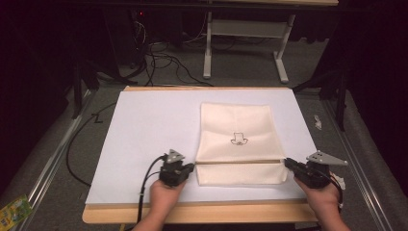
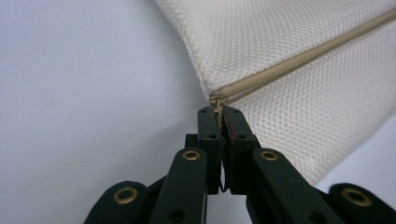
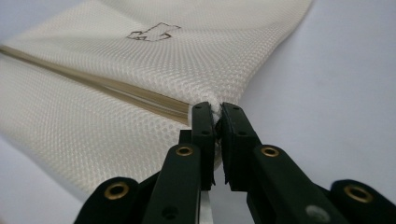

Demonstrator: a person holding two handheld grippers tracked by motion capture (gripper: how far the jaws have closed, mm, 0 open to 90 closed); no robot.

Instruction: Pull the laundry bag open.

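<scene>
At the far left of the high view a green and yellow packet (image 1: pixel 14 210) lay on the grey floor beside the table, and a black cable (image 1: pixel 79 139) looped along the floor toward the table's left edge. The table (image 1: pixel 144 120) carried a white sheet over a wooden board whose edge showed along the near side. On its near left part the person's left hand (image 1: pixel 163 196) held the left gripper (image 1: pixel 191 167), which pointed rightward at the left end of a cream mesh bag (image 1: pixel 235 125). In the left gripper view the left gripper (image 2: pixel 218 116) had its jaws pressed together on the zipper pull (image 2: pixel 217 103) at the bag's corner, where the tan zipper (image 2: pixel 299 63) began and ran away across the mesh bag (image 2: pixel 261 32). The bag lay flat on the right half of the sheet, its zipper (image 1: pixel 238 162) crossing near its front edge, with a small dark hat-shaped print (image 1: pixel 238 139) at the middle of the panel behind it. At the bag's right end the right gripper (image 1: pixel 287 163), held in the right hand (image 1: pixel 323 193), met the zipper line. The right gripper view showed the right gripper (image 3: pixel 217 114) clamped on a pinch of mesh at the bag's corner beside the zipper (image 3: pixel 107 86), with the print (image 3: pixel 153 31) farther off on the fabric (image 3: pixel 196 51).
</scene>
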